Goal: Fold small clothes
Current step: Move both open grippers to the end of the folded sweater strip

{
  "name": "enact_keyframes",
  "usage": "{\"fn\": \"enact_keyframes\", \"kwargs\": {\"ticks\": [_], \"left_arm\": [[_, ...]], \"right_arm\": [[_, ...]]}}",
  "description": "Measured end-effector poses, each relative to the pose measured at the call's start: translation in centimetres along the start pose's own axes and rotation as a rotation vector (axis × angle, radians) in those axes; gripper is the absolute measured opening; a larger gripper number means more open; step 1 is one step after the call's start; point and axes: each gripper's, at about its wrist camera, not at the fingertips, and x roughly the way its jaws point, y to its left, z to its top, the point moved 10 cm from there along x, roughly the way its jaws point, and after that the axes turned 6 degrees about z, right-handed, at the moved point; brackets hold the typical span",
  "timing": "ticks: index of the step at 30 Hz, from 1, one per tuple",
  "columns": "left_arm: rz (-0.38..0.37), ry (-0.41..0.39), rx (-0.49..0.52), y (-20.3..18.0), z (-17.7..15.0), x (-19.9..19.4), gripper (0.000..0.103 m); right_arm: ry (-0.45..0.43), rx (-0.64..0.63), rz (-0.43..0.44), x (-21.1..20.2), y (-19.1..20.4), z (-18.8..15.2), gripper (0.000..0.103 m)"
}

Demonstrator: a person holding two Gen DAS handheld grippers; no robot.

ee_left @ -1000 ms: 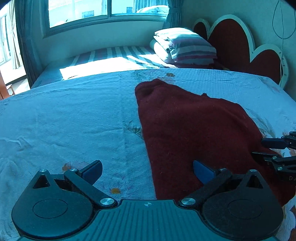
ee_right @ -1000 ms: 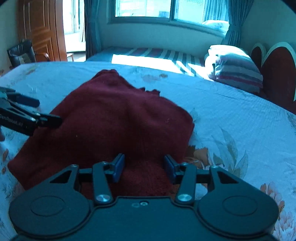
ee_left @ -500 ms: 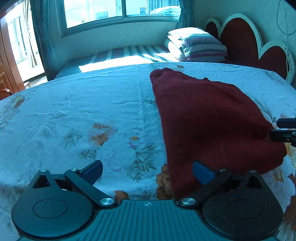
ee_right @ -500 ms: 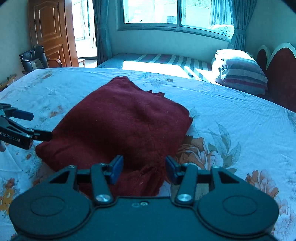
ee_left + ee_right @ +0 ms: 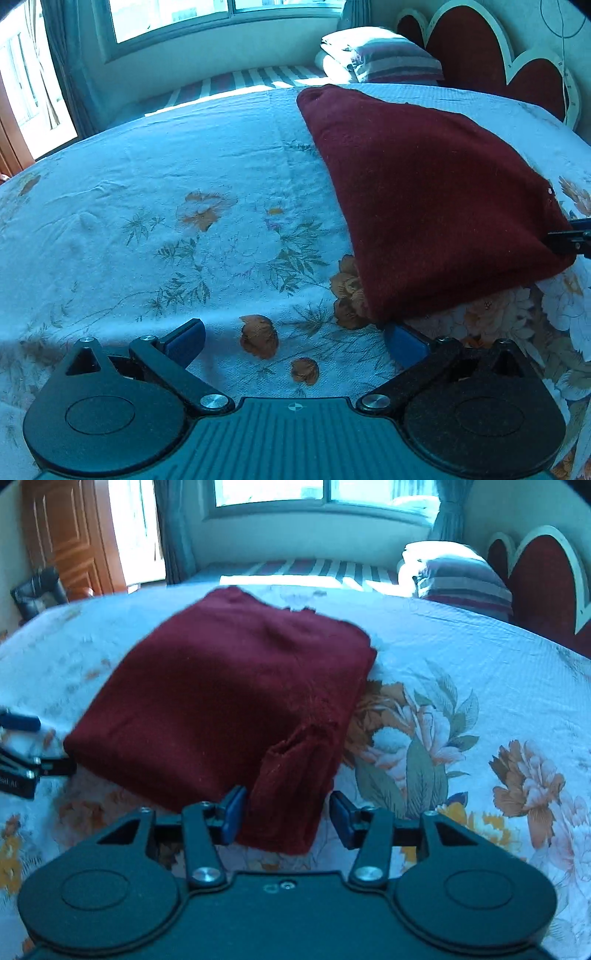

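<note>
My right fingers sit half-spread astride the red sweater's near cuff, left fingers wide, empty, beside its corner.

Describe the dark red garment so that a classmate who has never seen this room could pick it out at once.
Start at the big bed with the pale floral sheet in front of the window. The dark red garment lies folded on it, towards the near edge. It is the only plain, deep red knitted piece on the sheet, unlike the striped pillows by the headboard, and a loose cuff sticks out at its near corner.
</note>
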Motion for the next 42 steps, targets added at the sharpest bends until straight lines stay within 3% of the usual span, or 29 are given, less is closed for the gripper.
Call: {"fn": "enact_keyframes", "kwargs": {"ticks": [3,5,11,13,15,22,25,28,31,32,33,34,37,42], "left_arm": [[-0.038,-0.079,-0.028,0.5,0.9,-2.1,0.103],[-0.049,-0.087,-0.043,1.0,1.6,-2.4,0.103],[-0.067,-0.015,0.000,0.7,1.0,0.2,0.103],[-0.081,-0.038,0.000,0.9,1.1,-0.3,0.103],[-0.082,-0.058,0.009,1.3,1.3,-0.9,0.103],[-0.116,-0.106,0.010,2.3,3.2,-2.3,0.103],[-0.231,-0.120,-0.032,2.1,4.5,-2.6,0.103],[-0.401,-0.085,-0.131,2.7,5.7,-2.0,0.103],[-0.542,0.002,-0.241,2.9,6.0,0.1,0.103],[-0.580,0.033,-0.274,2.6,5.9,1.0,0.097],[-0.596,0.056,-0.298,2.5,5.7,1.8,0.082],[-0.607,0.093,-0.324,2.1,5.4,2.9,0.079],[-0.641,0.116,-0.377,1.6,5.7,4.7,0.078],[-0.704,0.131,-0.384,0.7,8.1,7.0,0.078]], "right_arm": [[-0.056,0.060,-0.023,-2.3,0.2,1.0,0.049],[-0.108,0.019,-0.039,-3.8,1.2,1.7,0.049],[0.021,-0.010,-0.139,0.4,1.2,0.3,0.056],[0.002,0.070,-0.126,-0.4,1.2,0.7,0.055],[-0.055,0.082,-0.112,-2.0,1.8,0.9,0.056],[-0.106,0.119,-0.120,-4.8,2.3,1.2,0.056],[-0.119,0.119,-0.113,-5.3,2.4,2.1,0.063],[-0.139,0.177,-0.024,-5.9,1.9,3.2,0.075],[-0.144,0.310,0.070,-6.2,-0.7,3.8,0.075],[-0.147,0.357,0.095,-6.1,-1.8,3.9,0.075],[-0.147,0.423,0.128,-5.6,-3.3,4.0,0.073],[-0.138,0.472,0.165,-5.0,-4.3,4.1,0.071],[-0.086,0.552,0.264,-2.5,-6.3,3.8,0.070],[-0.004,0.565,0.362,1.7,-8.2,3.3,0.070]]}}
